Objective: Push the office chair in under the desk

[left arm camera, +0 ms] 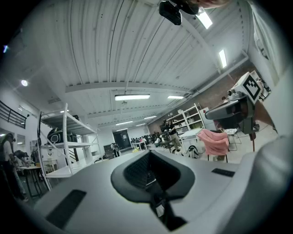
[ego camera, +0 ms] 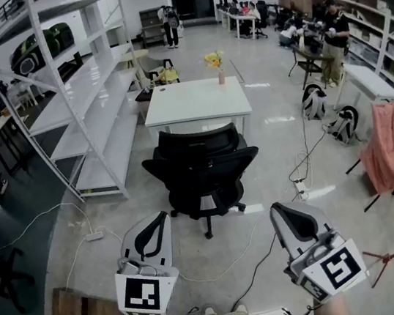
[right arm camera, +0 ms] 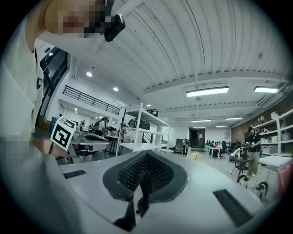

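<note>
Facing the office chair (ego camera: 200, 169) from a few paces back, with both tools closed on nothing.

The left tool (ego camera: 161, 218) and right tool (ego camera: 275, 209) are held level and side by side, well apart, each with its jaws pressed together and empty. The black chair stands on the floor between them and the white surface (ego camera: 196, 103), its backrest toward the person and its top overlapping the near edge. A vase of yellow flowers (ego camera: 217, 64) sits at the far edge. Bare floor lies between the tools and the chair's wheeled base, though a white cable (ego camera: 43, 214) and a black cable (ego camera: 253, 270) trail across it. A white shelving rack (ego camera: 86, 111) flanks the left side with a gap beside the surface; the right side is open floor out to a power strip (ego camera: 302, 190) and a pink cloth (ego camera: 388, 148).
</note>
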Tool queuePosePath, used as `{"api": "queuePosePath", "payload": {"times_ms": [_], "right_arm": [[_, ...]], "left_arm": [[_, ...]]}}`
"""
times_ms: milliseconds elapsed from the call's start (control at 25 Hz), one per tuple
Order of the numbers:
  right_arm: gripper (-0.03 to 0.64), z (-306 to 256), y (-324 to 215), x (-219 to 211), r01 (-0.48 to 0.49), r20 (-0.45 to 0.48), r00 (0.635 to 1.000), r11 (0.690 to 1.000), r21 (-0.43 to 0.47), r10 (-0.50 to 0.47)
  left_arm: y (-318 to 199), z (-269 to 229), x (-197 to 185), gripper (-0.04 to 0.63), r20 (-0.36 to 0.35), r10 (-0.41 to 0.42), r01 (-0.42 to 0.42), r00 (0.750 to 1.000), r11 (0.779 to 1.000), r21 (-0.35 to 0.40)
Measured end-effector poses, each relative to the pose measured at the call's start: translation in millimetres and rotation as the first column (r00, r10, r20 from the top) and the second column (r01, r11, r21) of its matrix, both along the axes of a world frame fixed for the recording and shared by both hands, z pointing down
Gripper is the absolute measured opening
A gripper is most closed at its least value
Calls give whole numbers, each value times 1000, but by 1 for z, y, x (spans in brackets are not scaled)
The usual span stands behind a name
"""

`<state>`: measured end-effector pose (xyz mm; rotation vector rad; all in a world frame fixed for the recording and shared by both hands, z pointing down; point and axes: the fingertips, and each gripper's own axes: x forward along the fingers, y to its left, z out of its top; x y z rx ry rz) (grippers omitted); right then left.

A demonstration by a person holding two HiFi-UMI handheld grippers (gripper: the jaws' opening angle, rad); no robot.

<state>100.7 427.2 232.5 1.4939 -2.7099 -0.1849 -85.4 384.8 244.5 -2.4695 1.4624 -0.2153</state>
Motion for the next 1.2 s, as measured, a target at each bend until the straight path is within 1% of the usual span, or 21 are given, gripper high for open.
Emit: {"api": "queuePosePath", "payload": {"times_ms": [200, 400, 640, 840, 1040, 1200], "right_arm": [[6, 6, 2, 15, -32, 6, 999, 999, -13, 32], [6, 9, 2, 22, -23, -3, 1000, 999, -24, 23], [6, 25, 3, 35, -21, -50, 999, 997, -71, 17], [6, 37, 8, 45, 4, -49, 999, 997, -78, -8], [6, 49, 11, 58, 14, -48, 999, 996, -91, -18], [6, 52, 5, 66, 22, -52, 998, 996, -83, -26]], "left_arm": [[7, 2, 11, 6, -1, 7, -7, 1000, 1000, 1], [12, 0, 19, 6, -2, 4, -4, 1000, 1000, 2], [20, 5, 34, 6, -11, -7, 7, 1000, 1000, -8], [29, 16, 51, 6, 18, -19, 19, 1000, 1000, 3], [33, 27, 59, 6, 39, -37, 37, 999, 999, -7], [29, 29, 57, 6, 57, -61, 61, 996, 998, 5]]}}
